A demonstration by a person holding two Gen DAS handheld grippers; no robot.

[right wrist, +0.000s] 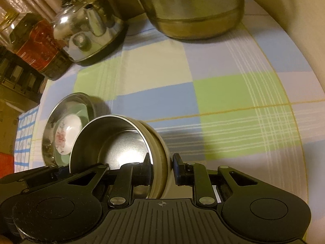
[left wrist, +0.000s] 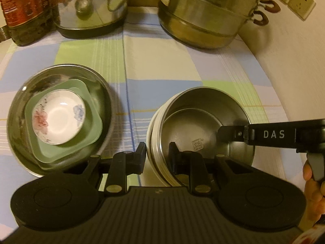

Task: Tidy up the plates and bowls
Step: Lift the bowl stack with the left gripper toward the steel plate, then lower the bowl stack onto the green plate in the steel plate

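A steel bowl with a cream outer wall point(left wrist: 203, 126) is held by both grippers just above the checked tablecloth point(left wrist: 162, 61). My left gripper point(left wrist: 157, 156) is shut on its near-left wall, one finger inside and one outside. My right gripper point(right wrist: 161, 162) is shut on the opposite wall, where the bowl point(right wrist: 121, 142) looks tilted. Its black finger point(left wrist: 233, 133) reaches into the bowl from the right. To the left stands a stack: a wide steel bowl point(left wrist: 20, 109) holding a green square dish point(left wrist: 91, 126) and a white floral bowl point(left wrist: 61, 120).
At the back stand a steel kettle point(left wrist: 89, 6), a large steel steamer pot point(left wrist: 203, 20) and a dark bottle with a red label point(left wrist: 22, 10). The wall with sockets point(left wrist: 294, 0) curves along the right. A person's hand point(left wrist: 312, 185) holds the right gripper's handle.
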